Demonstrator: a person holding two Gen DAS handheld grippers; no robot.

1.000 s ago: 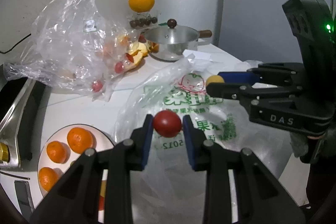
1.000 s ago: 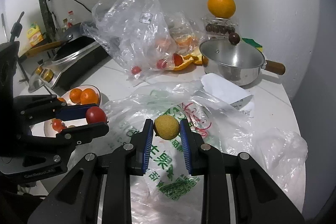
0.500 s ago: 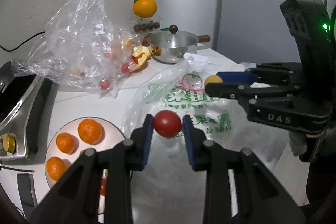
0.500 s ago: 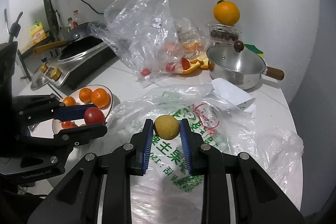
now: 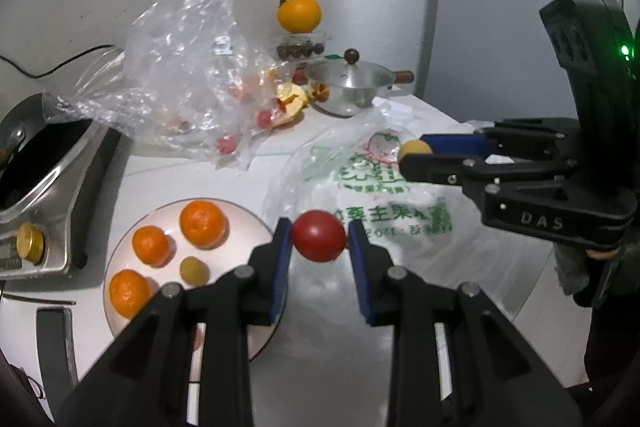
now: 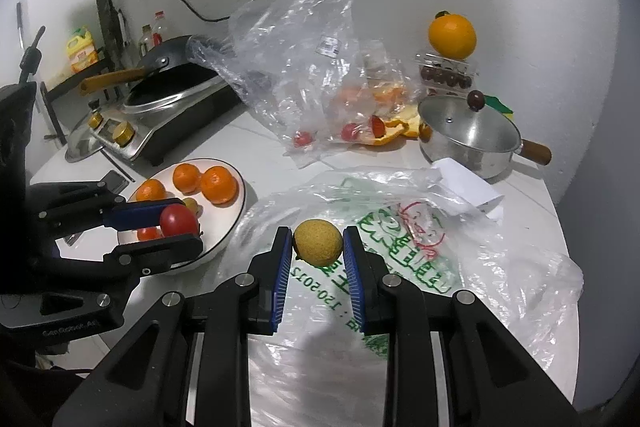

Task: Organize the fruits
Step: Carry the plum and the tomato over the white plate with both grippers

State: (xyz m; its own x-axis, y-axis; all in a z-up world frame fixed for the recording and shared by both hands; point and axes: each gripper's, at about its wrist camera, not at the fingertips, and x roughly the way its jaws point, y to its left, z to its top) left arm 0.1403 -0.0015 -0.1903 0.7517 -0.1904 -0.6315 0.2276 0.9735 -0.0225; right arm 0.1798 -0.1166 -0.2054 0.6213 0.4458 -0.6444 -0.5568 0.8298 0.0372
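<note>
My left gripper [image 5: 319, 242] is shut on a red tomato [image 5: 318, 241], held in the air just right of the white plate [image 5: 248, 223]. On that plate lie three oranges [image 5: 203, 224] and a small yellow-green fruit [image 5: 193, 270]. My right gripper [image 6: 318, 243] is shut on a small yellow fruit [image 6: 318, 242] above the printed plastic bag [image 6: 404, 239]. In the right wrist view the left gripper [image 6: 180, 223] with its tomato [image 6: 179, 221] hangs over the plate [image 6: 234, 223]. The left wrist view shows the right gripper [image 5: 416, 151] at the right, holding the yellow fruit [image 5: 415, 149].
A crumpled clear bag [image 5: 180, 75] holding small tomatoes and peel lies at the back. A steel pot [image 6: 470, 139] with lid stands back right, an orange [image 6: 452, 37] on a clear box behind it. A cooker with a pan [image 6: 168, 87] sits at the left.
Both grippers have pulled back and leftward with their fruits still gripped. The plate has come further into view, now close beside the left gripper's tomato.
</note>
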